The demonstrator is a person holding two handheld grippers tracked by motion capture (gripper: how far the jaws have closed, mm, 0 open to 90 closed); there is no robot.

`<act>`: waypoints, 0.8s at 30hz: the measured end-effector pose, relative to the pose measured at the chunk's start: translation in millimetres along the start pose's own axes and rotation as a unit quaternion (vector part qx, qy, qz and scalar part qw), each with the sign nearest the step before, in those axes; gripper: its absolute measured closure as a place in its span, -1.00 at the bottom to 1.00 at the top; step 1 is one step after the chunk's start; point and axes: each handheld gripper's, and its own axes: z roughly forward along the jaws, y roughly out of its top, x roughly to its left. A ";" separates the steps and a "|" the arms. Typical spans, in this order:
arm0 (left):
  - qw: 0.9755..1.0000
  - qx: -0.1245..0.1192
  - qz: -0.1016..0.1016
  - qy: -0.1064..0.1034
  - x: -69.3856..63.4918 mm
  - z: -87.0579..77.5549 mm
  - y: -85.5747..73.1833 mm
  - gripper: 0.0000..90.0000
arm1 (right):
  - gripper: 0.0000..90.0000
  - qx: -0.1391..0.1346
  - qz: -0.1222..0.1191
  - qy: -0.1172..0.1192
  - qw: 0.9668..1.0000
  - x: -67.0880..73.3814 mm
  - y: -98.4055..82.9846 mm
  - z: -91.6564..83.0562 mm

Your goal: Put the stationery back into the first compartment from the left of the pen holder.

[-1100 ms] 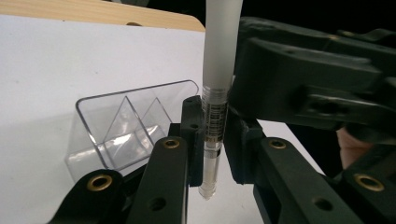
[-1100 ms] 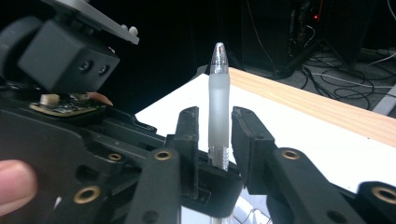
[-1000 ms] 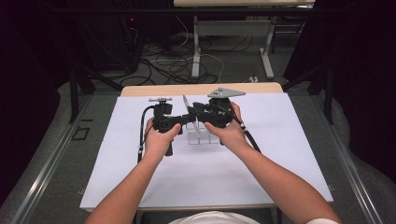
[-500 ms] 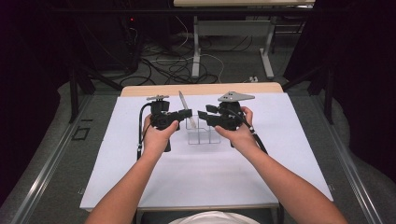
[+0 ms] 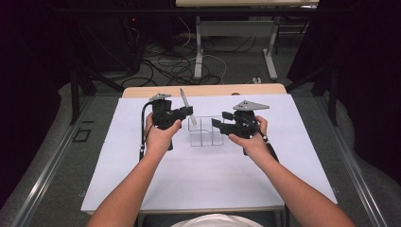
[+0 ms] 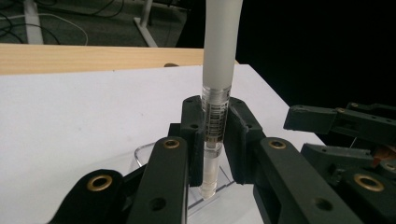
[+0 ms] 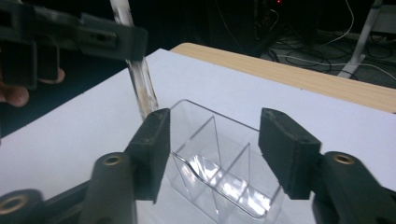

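Note:
A slim tube [image 5: 183,98] with a white upper part and a clear barcoded barrel [image 6: 215,107] stands tilted, its lower end over a clear divided organizer [image 5: 205,132]. My left gripper [image 5: 189,112] is shut on the barrel, with both pads pressed on it in the left gripper view [image 6: 215,123]. My right gripper [image 5: 220,119] hovers to the right of the organizer, apart from the tube. Its jaws have just been opening and nothing is between them [image 7: 215,140]. Beyond them lie the organizer [image 7: 219,158] and the tube's clear end [image 7: 140,84].
The organizer rests on a white sheet [image 5: 213,175] that covers a wooden table [image 5: 203,90]. Dark floor with cables and table legs lies beyond the far edge. Both forearms come in from the near edge.
My right gripper has pulled away to the right and down from the tube and the left gripper, and its jaws have spread. The left gripper has kept still with the tube.

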 end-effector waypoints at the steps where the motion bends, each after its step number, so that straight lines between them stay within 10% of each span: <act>1: 1.000 -0.001 0.004 0.003 -0.8 0.1 0.5 0.77 | -0.10 0.000 0.003 -0.001 1.000 -2.0 -2.1 -1.0; 24: 0.996 0.007 0.068 0.052 -5.5 16.0 -1.1 0.77 | -0.56 0.012 0.007 -0.068 0.998 -45.0 -35.2 -8.9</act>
